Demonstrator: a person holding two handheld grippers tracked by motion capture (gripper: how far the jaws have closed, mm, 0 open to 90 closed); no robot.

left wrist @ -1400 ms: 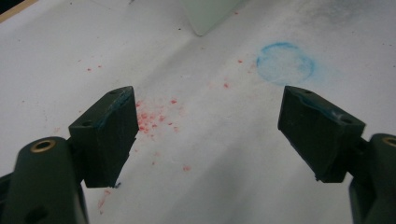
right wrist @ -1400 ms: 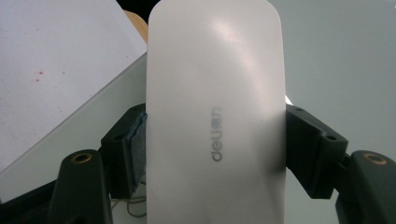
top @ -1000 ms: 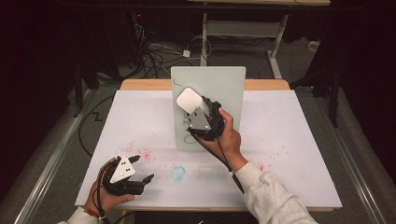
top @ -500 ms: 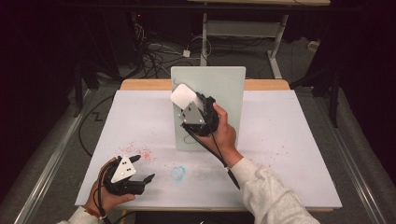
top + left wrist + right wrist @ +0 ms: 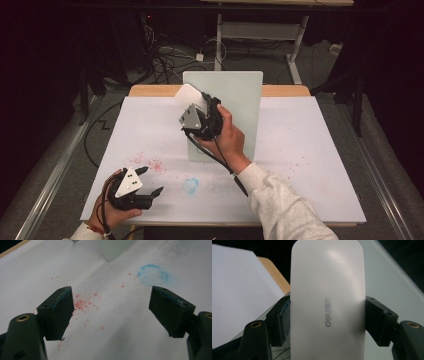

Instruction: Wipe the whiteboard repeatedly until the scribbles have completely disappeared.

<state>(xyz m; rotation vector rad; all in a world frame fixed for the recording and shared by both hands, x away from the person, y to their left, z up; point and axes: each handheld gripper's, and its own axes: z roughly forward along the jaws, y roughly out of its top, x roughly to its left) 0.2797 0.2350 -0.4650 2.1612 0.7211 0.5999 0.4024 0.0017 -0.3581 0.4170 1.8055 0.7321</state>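
Observation:
A pale whiteboard (image 5: 240,100) stands upright at the middle back of the table. My right gripper (image 5: 197,102) is shut on a white block eraser (image 5: 186,95) and holds it at the board's upper left corner. In the right gripper view the eraser (image 5: 327,290) has a grey logo and sits clamped between both jaws of the gripper (image 5: 327,320), with the board (image 5: 392,277) behind it. My left gripper (image 5: 152,180) rests low at the front left, open and holding nothing. The left gripper view has its jaws wide apart (image 5: 110,307) over the paper.
White paper (image 5: 300,150) covers the table, and a wooden edge (image 5: 150,91) shows at the back. Red specks (image 5: 150,162) and a blue ring smudge (image 5: 190,185) mark the paper near the left gripper. Cables and desk legs lie on the floor beyond the table.
The right gripper has carried the eraser left and slightly up across the board, to its upper left corner. The left gripper has stayed put.

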